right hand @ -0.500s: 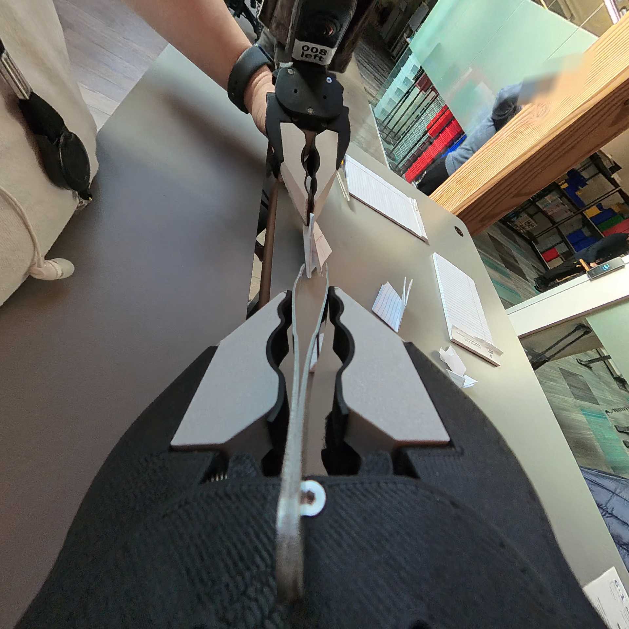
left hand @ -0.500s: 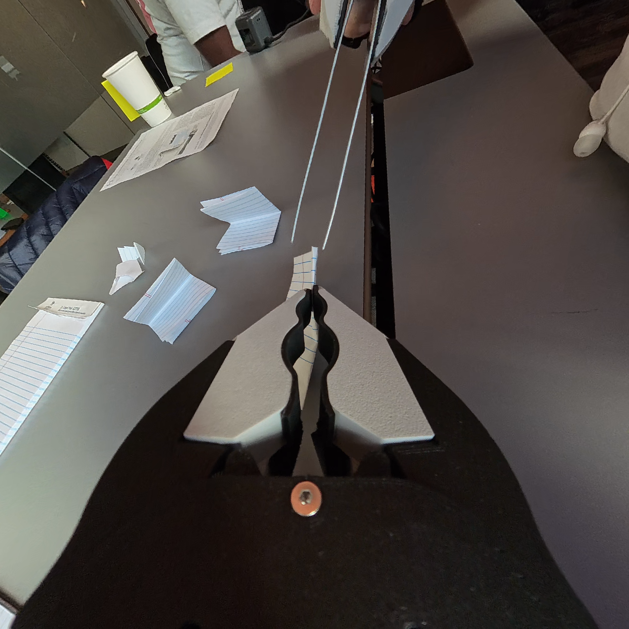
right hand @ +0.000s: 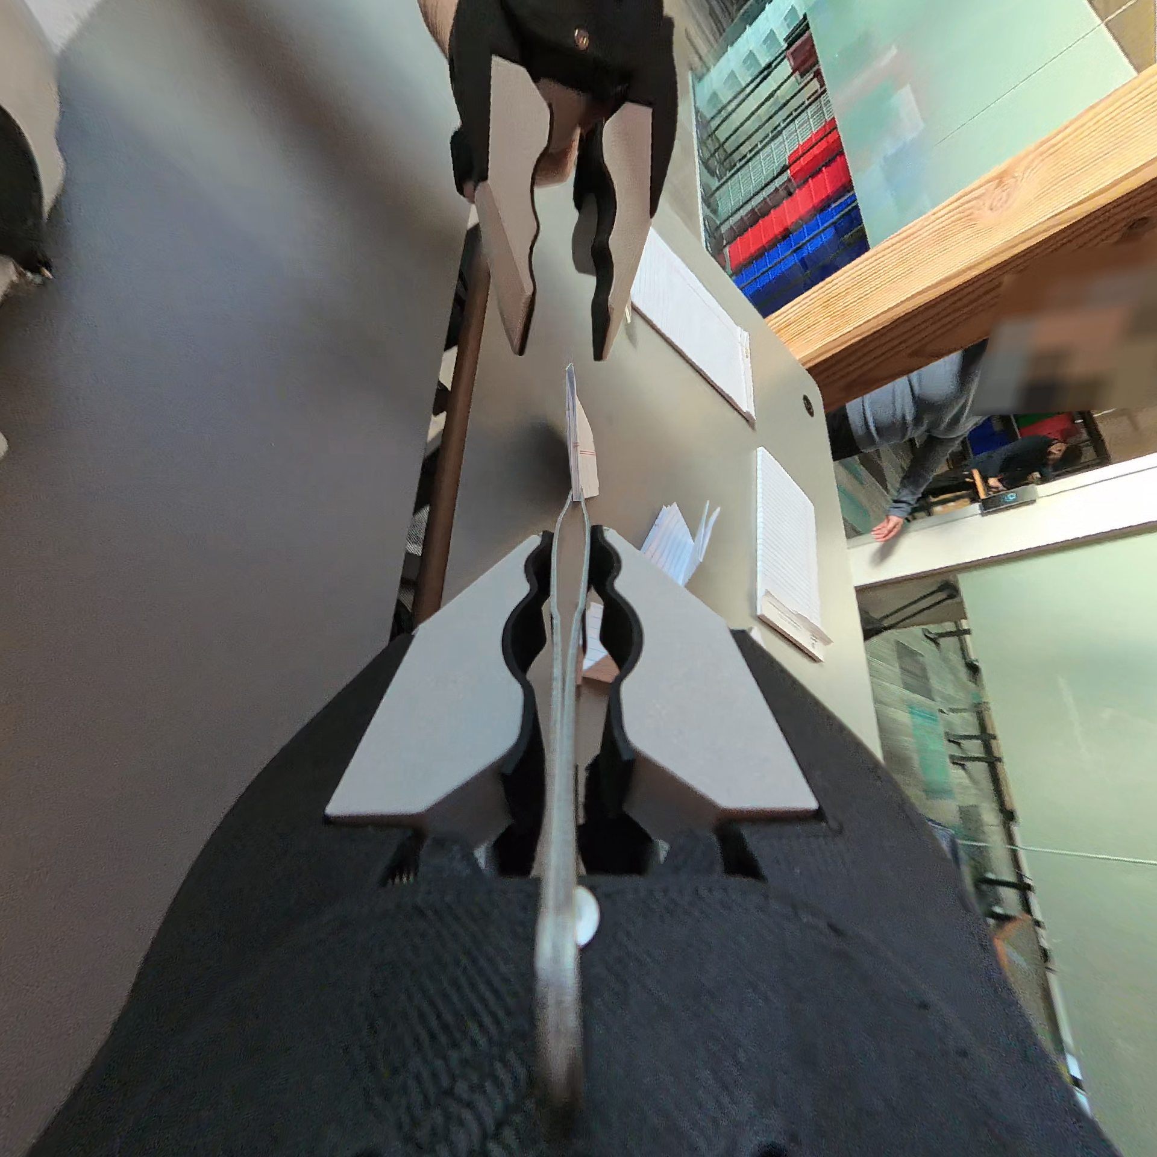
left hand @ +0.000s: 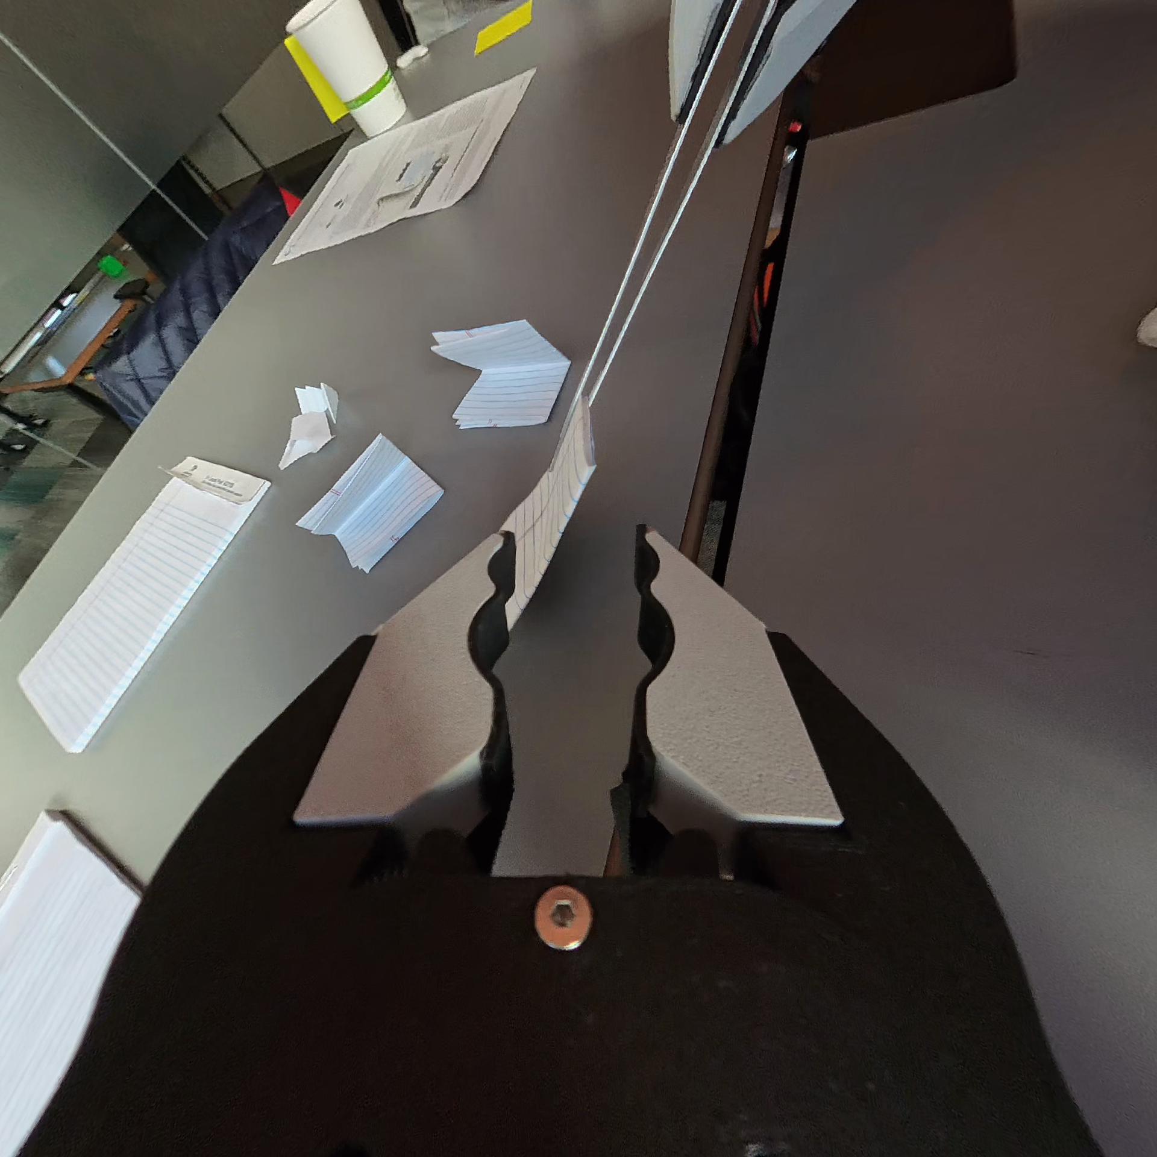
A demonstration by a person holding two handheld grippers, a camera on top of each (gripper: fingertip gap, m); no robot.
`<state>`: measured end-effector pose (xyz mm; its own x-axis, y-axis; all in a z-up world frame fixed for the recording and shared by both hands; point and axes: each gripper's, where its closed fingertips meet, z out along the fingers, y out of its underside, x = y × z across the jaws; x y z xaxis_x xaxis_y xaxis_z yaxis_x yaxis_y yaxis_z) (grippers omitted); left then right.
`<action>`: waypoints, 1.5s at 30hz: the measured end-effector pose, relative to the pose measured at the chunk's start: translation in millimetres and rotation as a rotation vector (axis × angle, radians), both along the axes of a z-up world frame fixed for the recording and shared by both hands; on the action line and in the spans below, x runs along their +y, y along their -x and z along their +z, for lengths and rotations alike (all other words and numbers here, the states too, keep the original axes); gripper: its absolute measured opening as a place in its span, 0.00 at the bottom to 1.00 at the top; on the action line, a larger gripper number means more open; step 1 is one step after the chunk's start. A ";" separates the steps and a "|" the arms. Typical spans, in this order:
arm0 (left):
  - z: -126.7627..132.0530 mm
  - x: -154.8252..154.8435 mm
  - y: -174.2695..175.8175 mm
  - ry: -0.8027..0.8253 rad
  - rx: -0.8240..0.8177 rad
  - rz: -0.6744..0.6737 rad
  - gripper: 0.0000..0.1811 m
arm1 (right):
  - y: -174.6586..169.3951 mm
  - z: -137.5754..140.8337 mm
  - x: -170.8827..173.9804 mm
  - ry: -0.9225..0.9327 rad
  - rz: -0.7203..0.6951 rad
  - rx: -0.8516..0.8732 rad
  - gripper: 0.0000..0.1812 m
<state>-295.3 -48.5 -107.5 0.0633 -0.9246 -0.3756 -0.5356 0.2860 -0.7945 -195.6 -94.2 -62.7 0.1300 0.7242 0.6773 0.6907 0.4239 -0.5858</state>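
Observation:
My left gripper [left hand: 573, 532] is open and empty; it also shows at the top of the right wrist view [right hand: 560, 350], jaws apart. A small folded piece of lined paper [left hand: 557, 488] hangs just in front of it, its near end by the left finger. My right gripper [right hand: 571, 532] is shut on metal tweezers [right hand: 566, 689]. The tweezers' tips pinch the far end of the lined paper [right hand: 579, 444]. In the left wrist view the tweezers [left hand: 651, 250] run down from the right gripper [left hand: 720, 62] at the top edge.
On the grey table [left hand: 313, 313] lie two folded lined sheets [left hand: 507, 382] [left hand: 369, 501], a small crumpled scrap [left hand: 310, 422], a lined notepad [left hand: 131, 601], a printed sheet [left hand: 407, 169] and a paper cup [left hand: 350, 62]. A dark gap [left hand: 739, 375] divides two tabletops. A person [right hand: 926, 426] leans in the background. My right fingertips sit around 12 cm from my left ones.
My left gripper has opened and let go of the lined paper. The tweezers' tips have closed on the paper, which now hangs from them. Both views have tilted and moved closer together.

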 end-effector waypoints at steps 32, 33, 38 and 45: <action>-33.9 34.4 -7.4 0.481 0.079 0.013 0.37 | -12.9 -25.2 45.3 0.894 -0.025 0.606 0.07; -35.5 38.4 -6.9 0.469 0.108 -0.001 0.41 | -13.4 -26.6 47.4 0.927 -0.032 0.618 0.07; -45.8 38.7 -11.6 0.631 0.240 -0.080 0.40 | -17.3 -32.1 59.1 1.057 -0.078 0.676 0.07; -45.8 48.5 -15.8 0.817 0.221 -0.111 0.18 | -23.3 -36.9 74.8 1.166 -0.137 0.794 0.08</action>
